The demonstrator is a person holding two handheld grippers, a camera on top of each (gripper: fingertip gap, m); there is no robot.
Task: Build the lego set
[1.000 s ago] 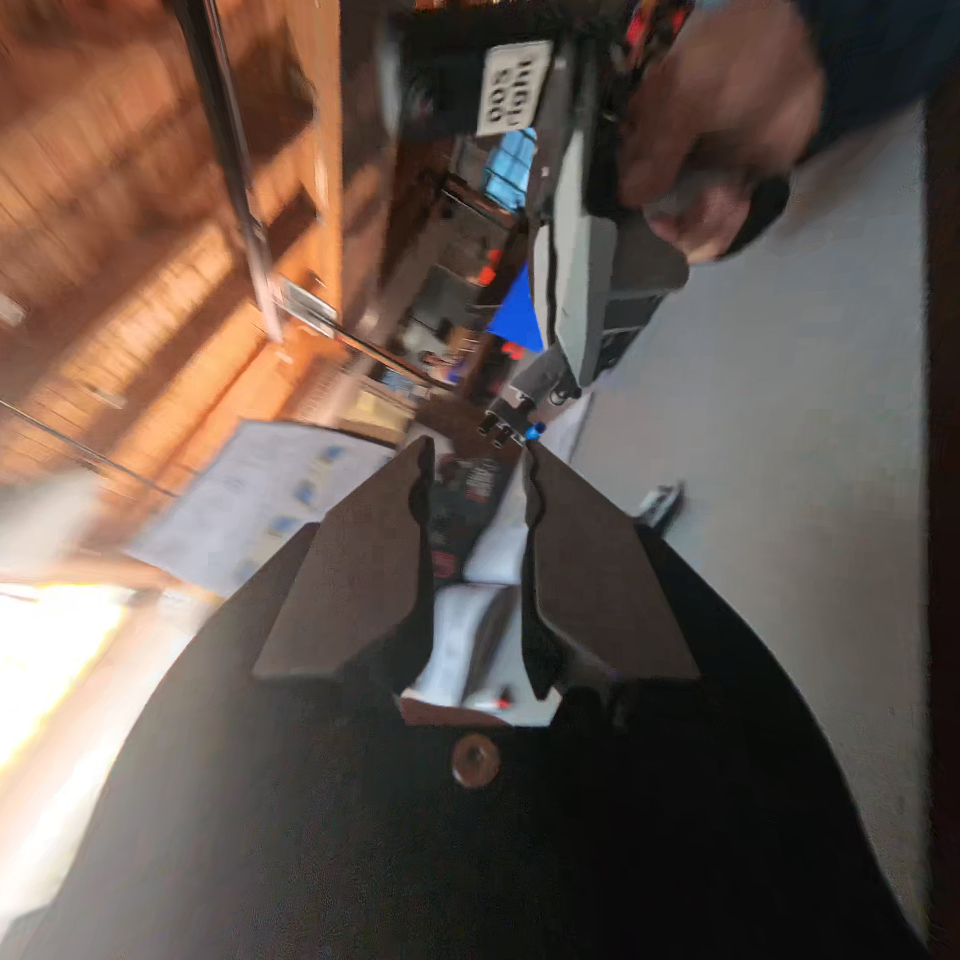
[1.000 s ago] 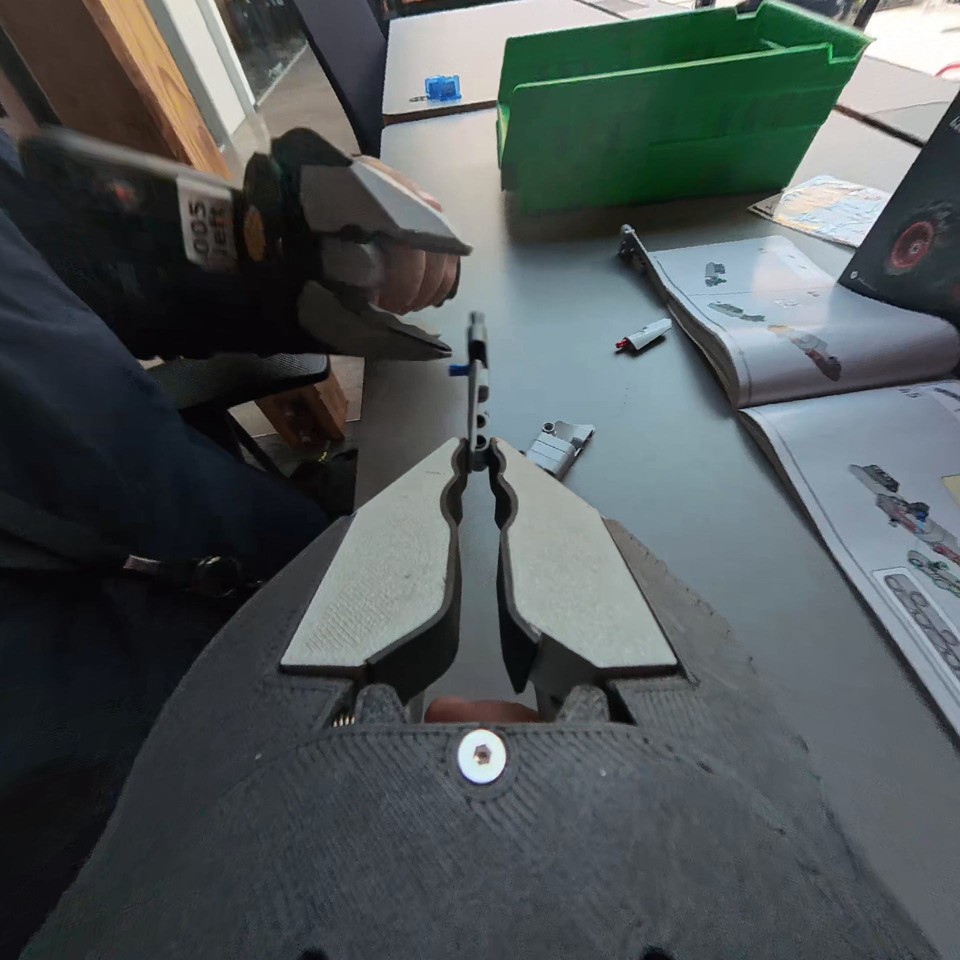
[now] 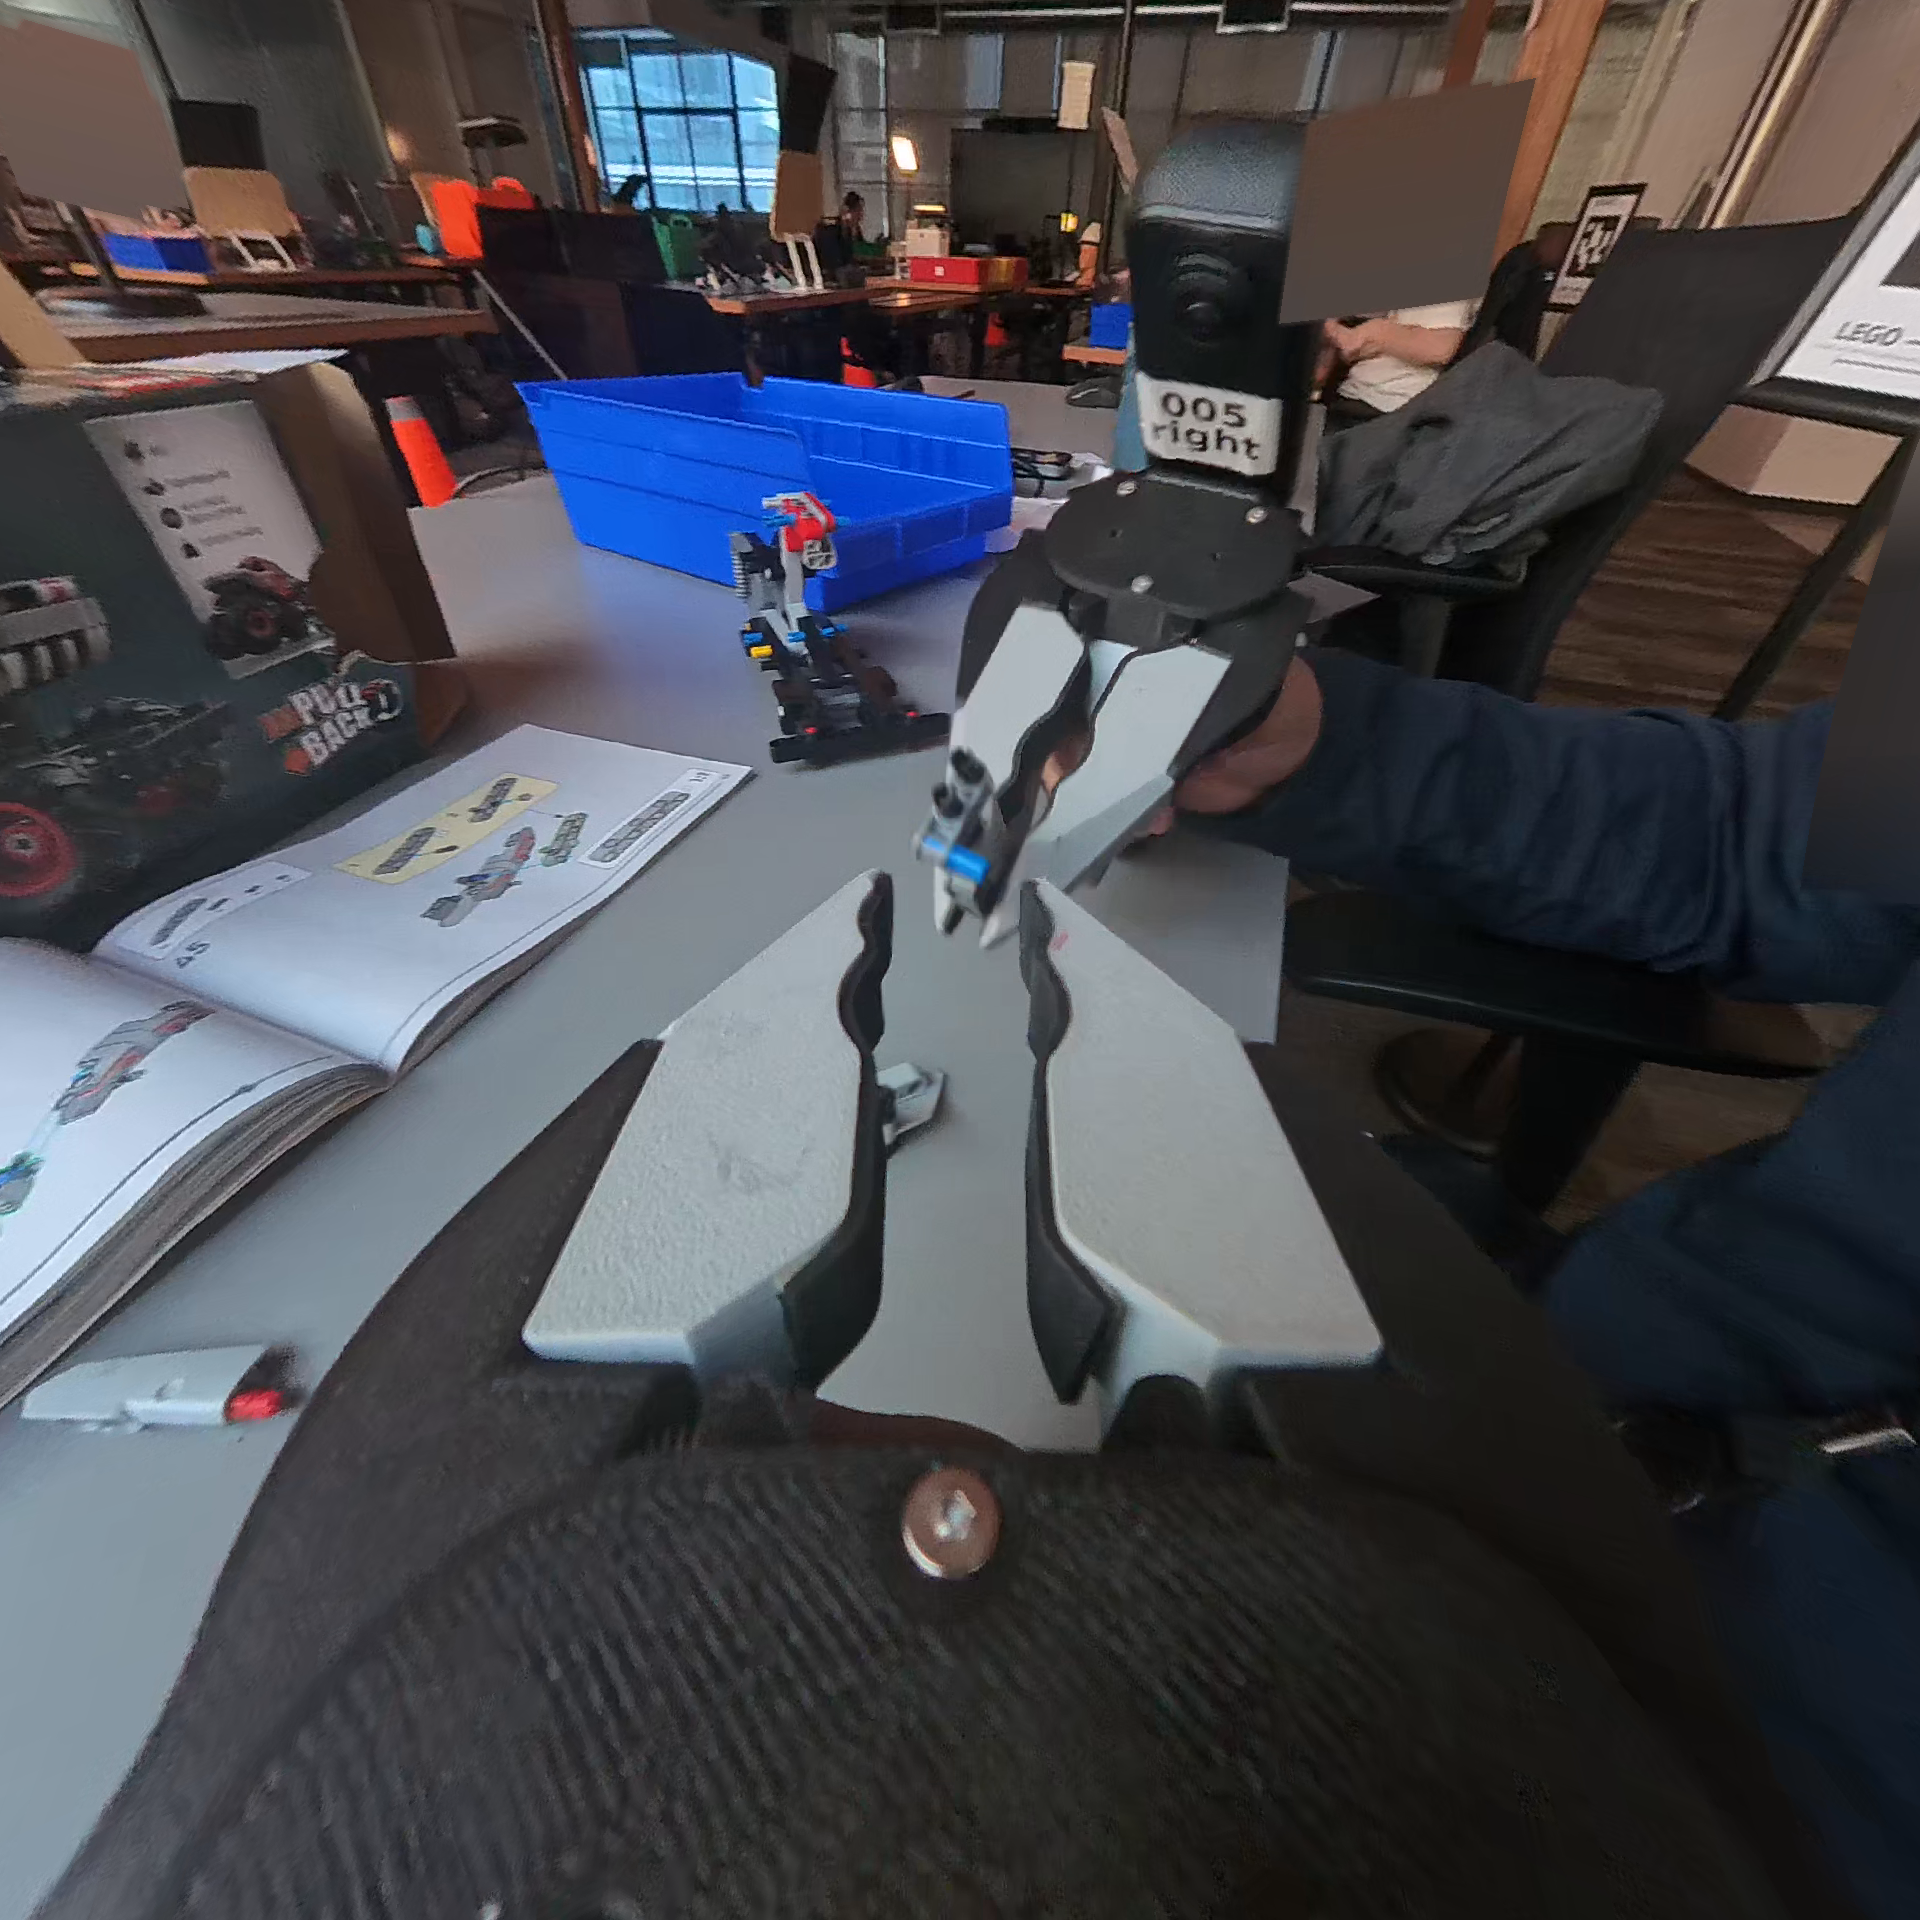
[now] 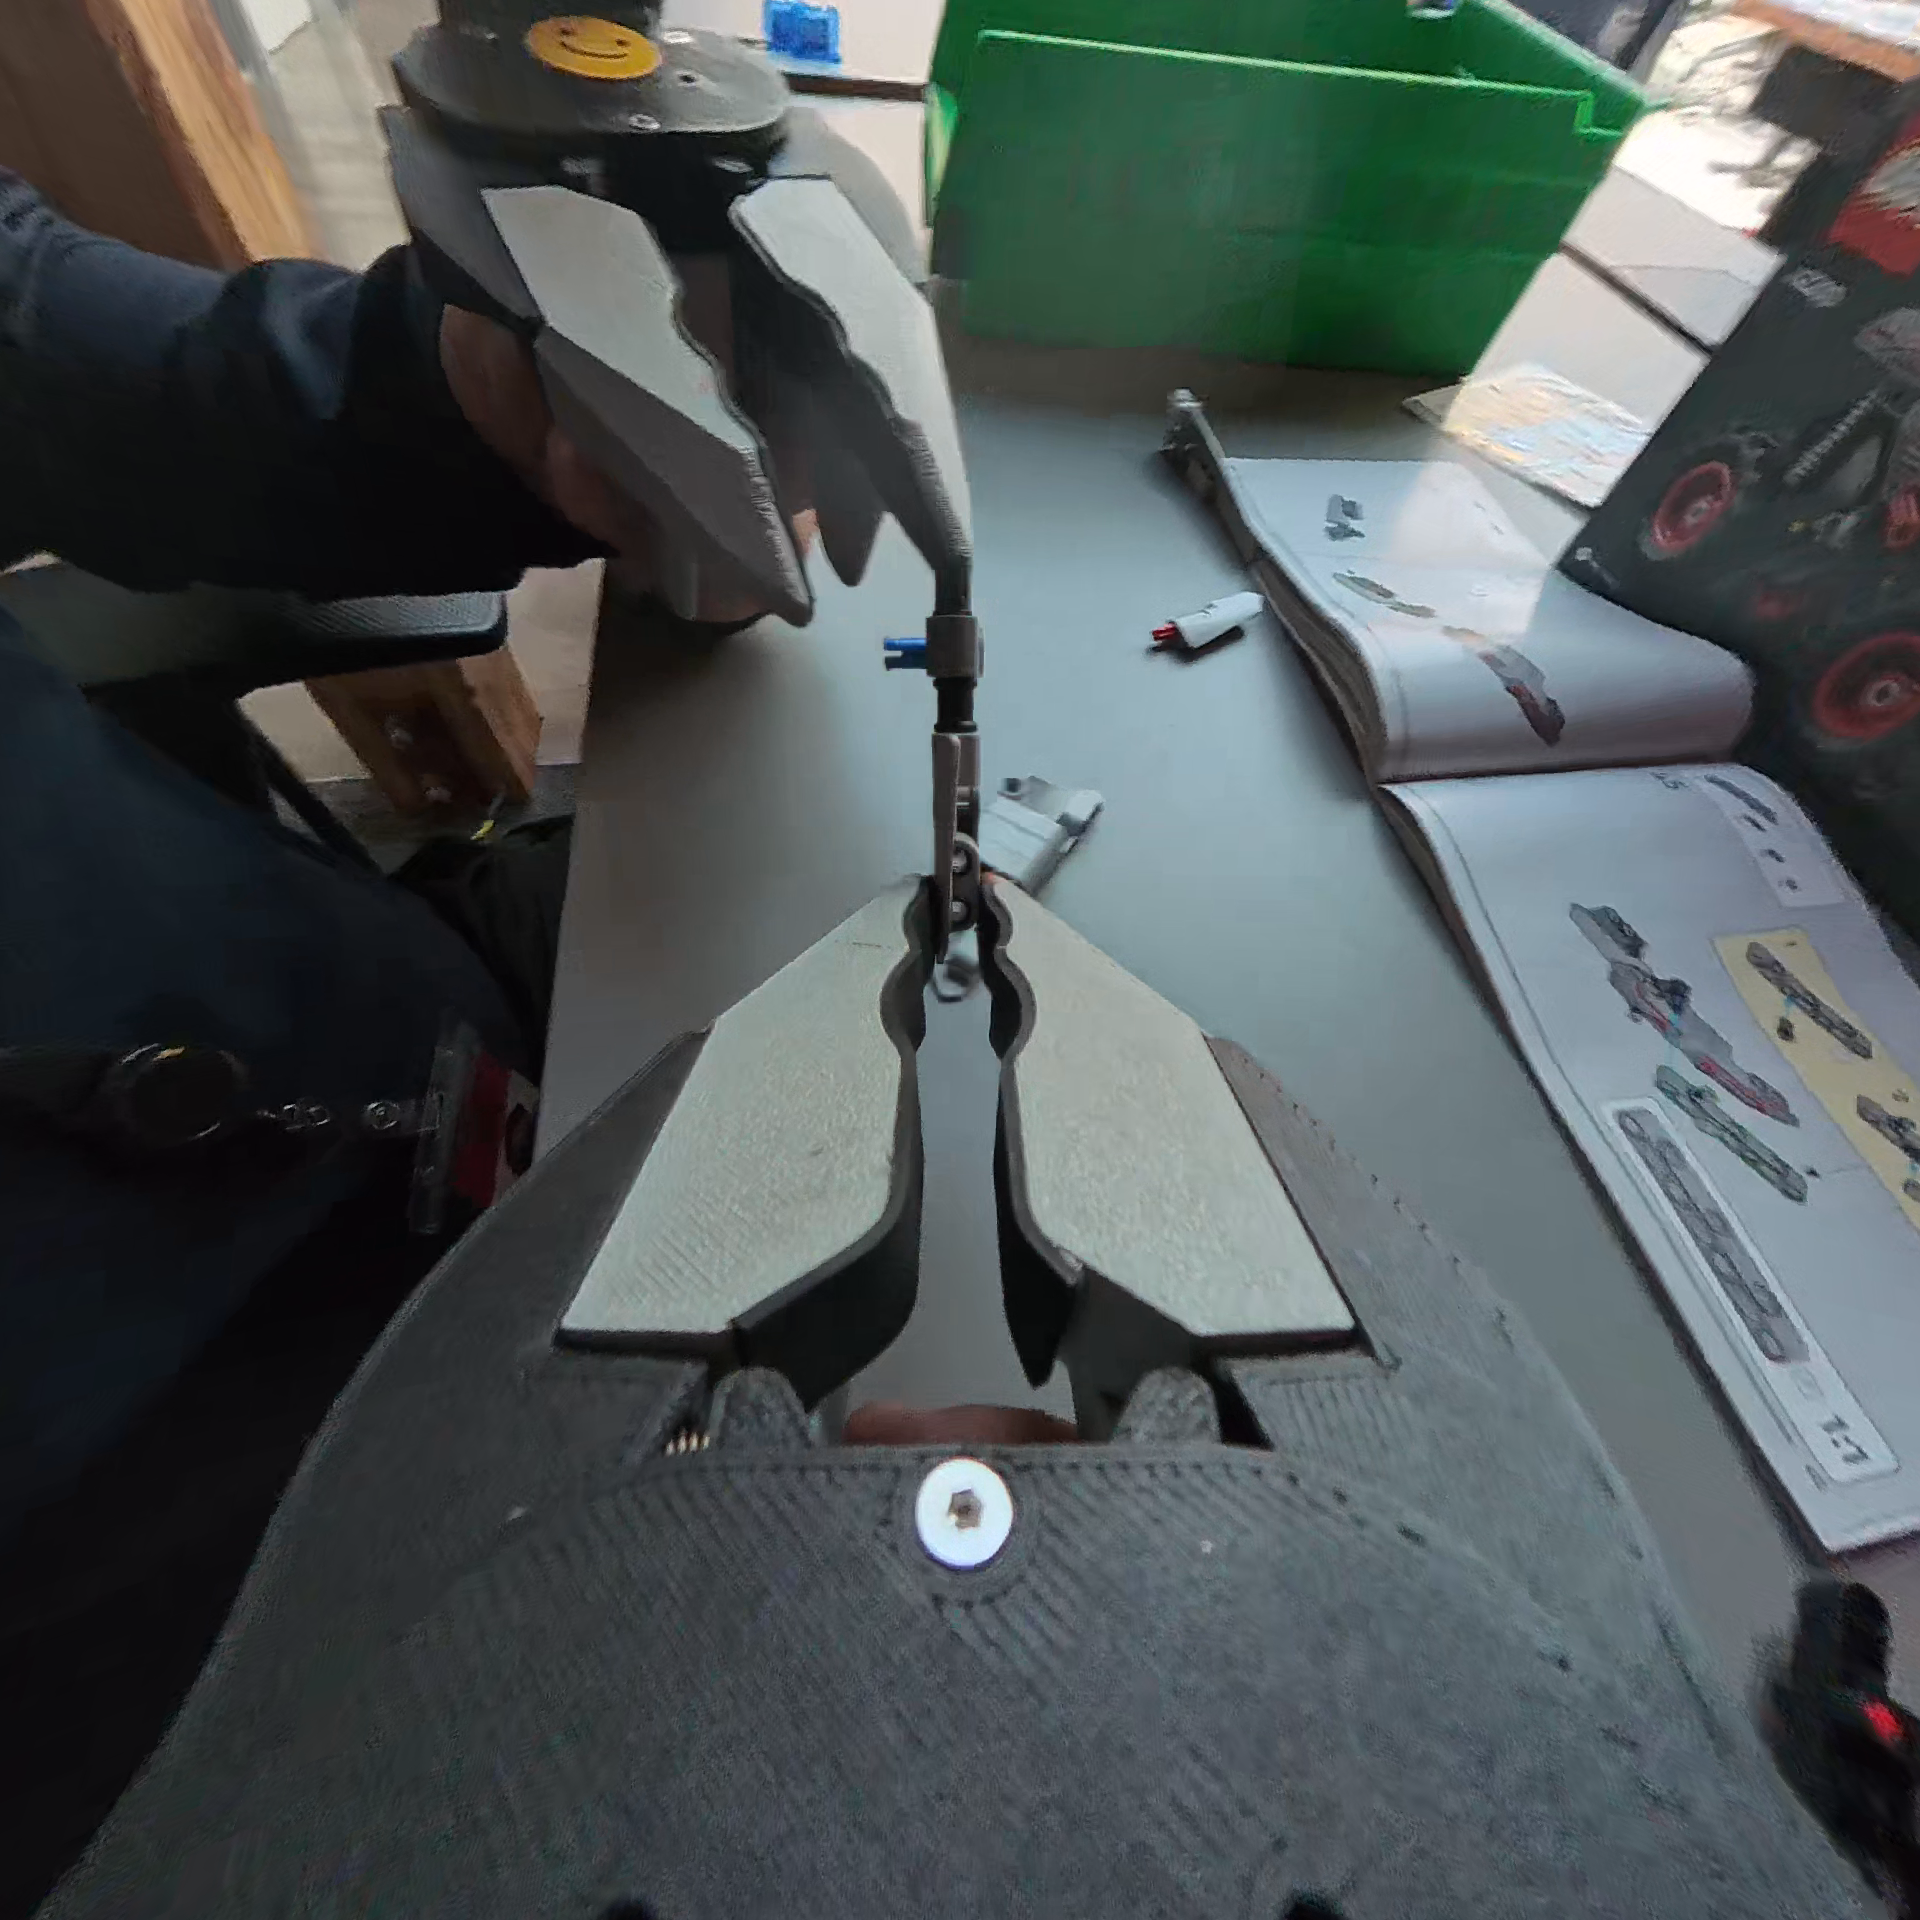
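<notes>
Grippers two, beam (image 4: 954, 831) one (gripped)

Labelled right gripper (image 3: 971, 914), printed box (image 3: 156, 665), numbered booklet (image 3: 416, 883)

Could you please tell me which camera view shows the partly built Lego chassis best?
The left wrist view: the partly built chassis stands on the grey table before the blue bin. The right wrist view does not show it.
</notes>
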